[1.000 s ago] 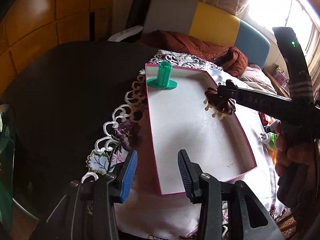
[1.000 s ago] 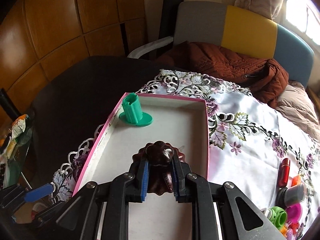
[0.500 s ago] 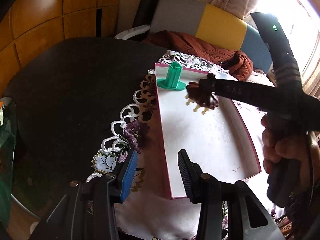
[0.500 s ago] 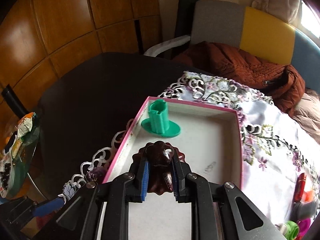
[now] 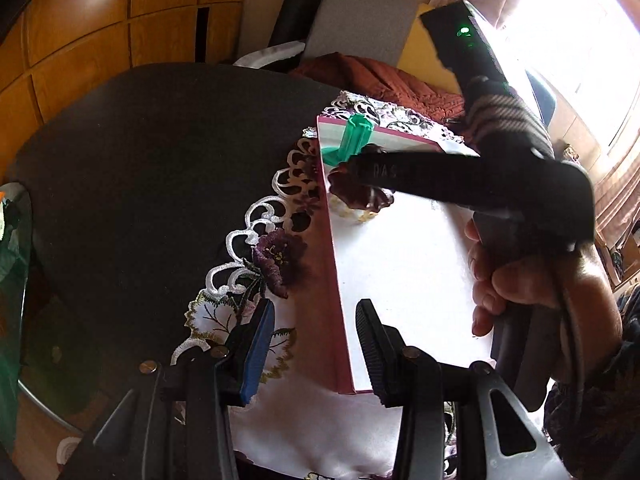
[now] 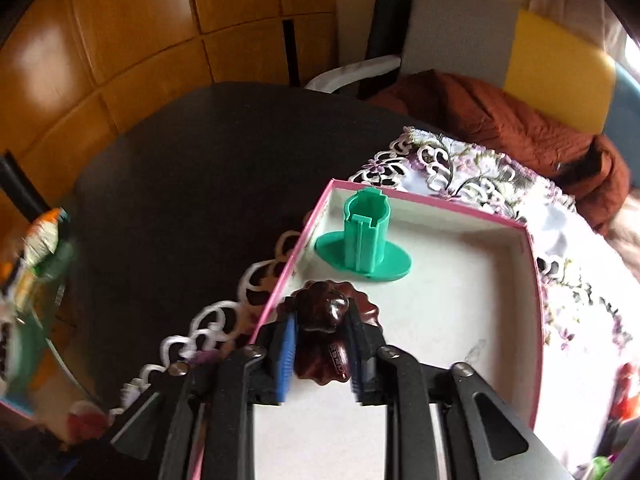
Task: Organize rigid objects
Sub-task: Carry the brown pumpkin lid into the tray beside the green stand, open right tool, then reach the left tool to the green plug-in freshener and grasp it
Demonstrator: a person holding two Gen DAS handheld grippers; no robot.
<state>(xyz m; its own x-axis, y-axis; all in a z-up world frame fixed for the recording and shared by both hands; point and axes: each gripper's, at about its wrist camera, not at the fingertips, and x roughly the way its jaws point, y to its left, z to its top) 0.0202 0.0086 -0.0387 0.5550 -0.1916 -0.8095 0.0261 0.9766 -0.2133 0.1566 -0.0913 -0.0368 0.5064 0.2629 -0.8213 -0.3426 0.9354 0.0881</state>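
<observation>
My right gripper (image 6: 320,344) is shut on a dark brown hair clip (image 6: 322,320) and holds it over the left part of the pink-rimmed white box (image 6: 534,280), close to its left wall. A green plastic stand (image 6: 362,240) sits in the box's far left corner, just beyond the clip. In the left wrist view the right gripper (image 5: 360,168) with the hair clip (image 5: 356,194) hangs low over the box (image 5: 326,280), in front of the green stand (image 5: 354,138). My left gripper (image 5: 316,344) is open and empty, astride the box's near left wall.
The box lies on a white embroidered cloth (image 5: 260,256) over a dark round table (image 5: 152,168). A chair with a rust-brown jacket (image 6: 520,120) stands behind. Small colourful items (image 6: 624,396) lie at the cloth's right edge. A glass dish (image 6: 32,280) is at the far left.
My right gripper has carried the hair clip left and forward across the box, towards the green stand and the left wall. My left gripper has stayed open at the box's near edge.
</observation>
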